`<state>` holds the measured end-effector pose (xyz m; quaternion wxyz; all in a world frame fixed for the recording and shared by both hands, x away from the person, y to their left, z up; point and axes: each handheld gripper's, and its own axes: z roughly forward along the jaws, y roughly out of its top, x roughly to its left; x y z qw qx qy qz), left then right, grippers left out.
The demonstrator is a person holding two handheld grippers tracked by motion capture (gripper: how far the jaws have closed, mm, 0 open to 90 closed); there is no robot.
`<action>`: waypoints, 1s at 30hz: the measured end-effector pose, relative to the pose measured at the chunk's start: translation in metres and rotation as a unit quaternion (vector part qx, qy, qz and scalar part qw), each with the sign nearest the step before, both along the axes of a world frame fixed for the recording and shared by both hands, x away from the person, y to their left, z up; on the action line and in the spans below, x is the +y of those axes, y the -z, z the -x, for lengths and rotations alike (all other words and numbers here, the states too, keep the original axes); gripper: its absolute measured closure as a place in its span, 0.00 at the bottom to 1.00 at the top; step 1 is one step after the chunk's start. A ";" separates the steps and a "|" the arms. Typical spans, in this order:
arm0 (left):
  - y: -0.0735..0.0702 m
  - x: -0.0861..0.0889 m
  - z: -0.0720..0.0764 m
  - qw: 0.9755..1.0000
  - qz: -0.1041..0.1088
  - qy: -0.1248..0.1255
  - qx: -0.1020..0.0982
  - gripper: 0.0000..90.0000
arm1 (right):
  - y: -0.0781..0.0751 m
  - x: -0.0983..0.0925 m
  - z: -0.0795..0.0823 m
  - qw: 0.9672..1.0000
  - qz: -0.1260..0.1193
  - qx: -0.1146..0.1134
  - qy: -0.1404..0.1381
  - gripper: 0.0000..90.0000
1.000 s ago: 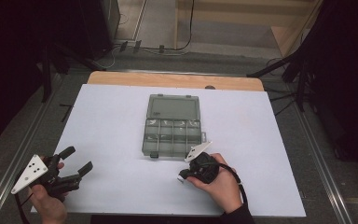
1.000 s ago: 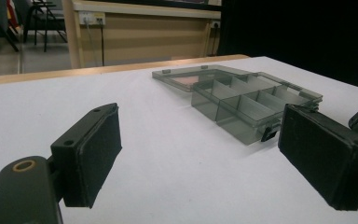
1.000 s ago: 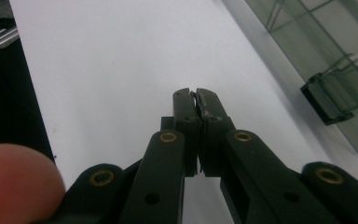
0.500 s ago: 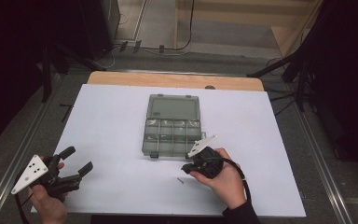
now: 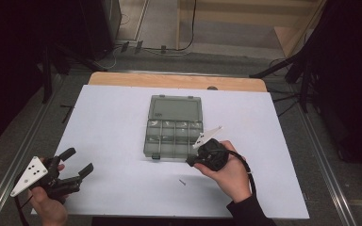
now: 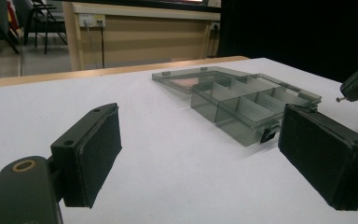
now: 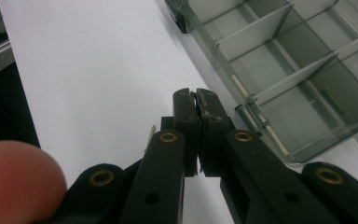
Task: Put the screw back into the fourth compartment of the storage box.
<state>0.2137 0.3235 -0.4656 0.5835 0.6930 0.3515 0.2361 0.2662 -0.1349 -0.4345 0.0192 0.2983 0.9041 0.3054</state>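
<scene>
A clear grey compartment box lies open mid-table, its lid flat behind it. My right gripper hovers at the box's front right corner, jaws shut. In the left gripper view a tiny metal screw sticks out of the right gripper's tip. The right gripper view has the shut fingertips just left of the box's near compartments. My left gripper rests near the table's front left corner, open and with nothing in it; its pads frame the box.
Another small screw lies on the white table in front of the right hand. A small dark piece sits in one compartment. A wooden strip runs along the far edge, with dark stands and cables beyond.
The right gripper has lifted off the table and moved up-right toward the box's front corner, leaving a small screw where it was. The left gripper has not moved.
</scene>
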 end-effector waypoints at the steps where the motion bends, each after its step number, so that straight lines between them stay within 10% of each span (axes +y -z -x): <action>1: 0.000 0.000 0.000 1.000 0.000 0.000 0.000 0.15 | -0.001 0.000 -0.001 1.000 -0.001 0.000 0.000 1.00; 30: 0.000 0.000 0.000 1.000 -0.001 0.001 0.000 0.15 | -0.017 -0.010 -0.032 1.000 0.011 0.001 0.017 1.00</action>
